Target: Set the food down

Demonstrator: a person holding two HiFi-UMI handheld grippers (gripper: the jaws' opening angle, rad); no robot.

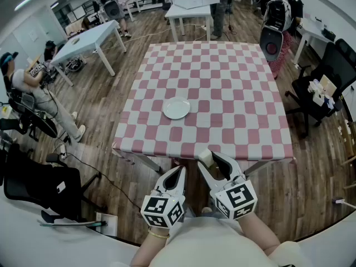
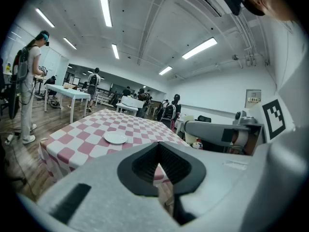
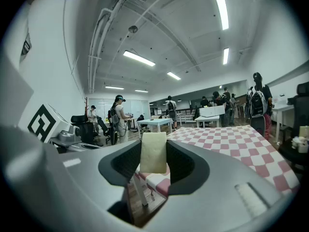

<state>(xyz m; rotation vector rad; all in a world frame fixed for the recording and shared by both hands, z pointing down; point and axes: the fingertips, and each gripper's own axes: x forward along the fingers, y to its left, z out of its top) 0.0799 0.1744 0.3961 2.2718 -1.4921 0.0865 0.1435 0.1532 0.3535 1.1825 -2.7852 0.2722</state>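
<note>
**Current state, head view, left to right**

- Left gripper [image 1: 179, 170]: lower centre of the frame, just short of the near edge of the table [image 1: 233, 88]. In the left gripper view its jaws are pressed together with nothing between them. It takes no part in this step.
- Plate [image 1: 177, 108]: white and empty. It sits on the checked cloth left of the table's centre line, in the middle of the frame, well apart from both grippers.
- Right gripper [image 1: 213, 160]: just right of the left gripper, also at the near table edge. In the right gripper view its jaws pinch the food [image 3: 153, 152], a pale yellow flat slab held upright between the pads. The slab's top end stands clear above the jaws.

**Step in hand**

Carry phase. The food is gripped and has not been set down. It hangs over the table's near edge, not over the plate.

**Next move: requirements**

1. Advance the right gripper toward the upper part of the frame until the slab is over the plate, which is the likely target.
2. Lower until the slab's bottom edge rests on the plate surface.
3. Only then spread the jaws. A slab released upright will probably tip over flat, so keep it low and central on the plate.
4. Keep the left gripper out of the path.
</note>
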